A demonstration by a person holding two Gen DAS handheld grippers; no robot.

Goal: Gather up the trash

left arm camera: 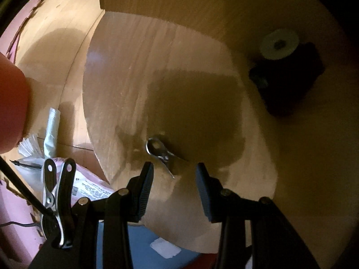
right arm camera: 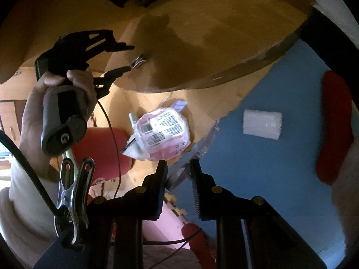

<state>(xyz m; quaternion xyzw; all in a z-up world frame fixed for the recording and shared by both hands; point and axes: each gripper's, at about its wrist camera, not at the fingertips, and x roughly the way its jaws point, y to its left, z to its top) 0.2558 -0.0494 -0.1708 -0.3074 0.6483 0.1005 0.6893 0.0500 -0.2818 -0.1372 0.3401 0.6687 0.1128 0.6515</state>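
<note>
Hovering low over the round wooden bench (left arm camera: 190, 78), the left claw (left arm camera: 175, 168) stands open with nothing between its pads. A small metal pull tab (left arm camera: 158, 151) lies on the bench just beyond the gap, toward eleven o'clock of the claw and nearest the left pad (left arm camera: 145, 179), not touching it. In the right wrist view the same tab (right arm camera: 139, 62) sits at the tips of the left claw (right arm camera: 128, 57). The right claw (right arm camera: 179, 168) is closed on a clear plastic wrapper (right arm camera: 203, 145), which rises toward one o'clock. A pink printed packet (right arm camera: 165, 132) lies on the floor at eleven o'clock of it, apart.
</note>
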